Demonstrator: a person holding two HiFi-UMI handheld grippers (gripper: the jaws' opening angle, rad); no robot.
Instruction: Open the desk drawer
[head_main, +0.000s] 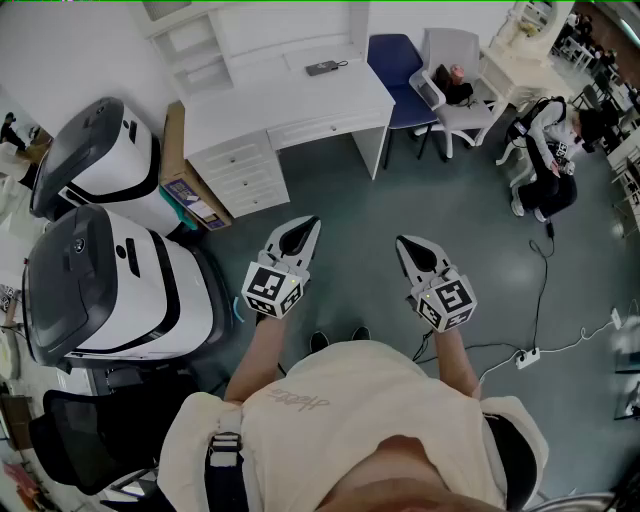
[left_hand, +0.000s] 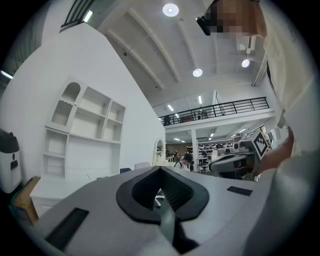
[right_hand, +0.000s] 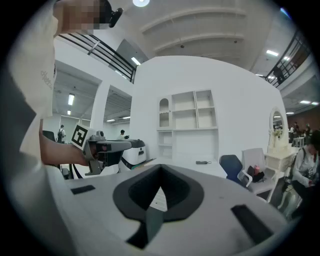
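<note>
From your head camera, you are standing on the grey floor (head_main: 455, 205) facing the white desk (head_main: 300, 95), well short of it. The drawer (head_main: 325, 127) under its top is shut flush. So is the stack of drawers (head_main: 245, 175) at the desk's left end. You hold your left gripper (head_main: 310, 223) and right gripper (head_main: 403, 241) out side by side, both aimed toward the desk and touching nothing. A small dark gadget (head_main: 322, 68) lies on the desk top. A blue chair (head_main: 395, 70) stands by the desk's right end.

In the left gripper view, your fingers (left_hand: 107, 200) meet at the tip with nothing between them. The desk's shelves (left_hand: 82, 132) rise to the left, and the right gripper shows off to the right.

In the right gripper view, the fingers (right_hand: 97, 200) are likewise pressed together and empty. The desk stands ahead beyond the tips, well apart from them, and your left gripper shows off to the left.
</note>
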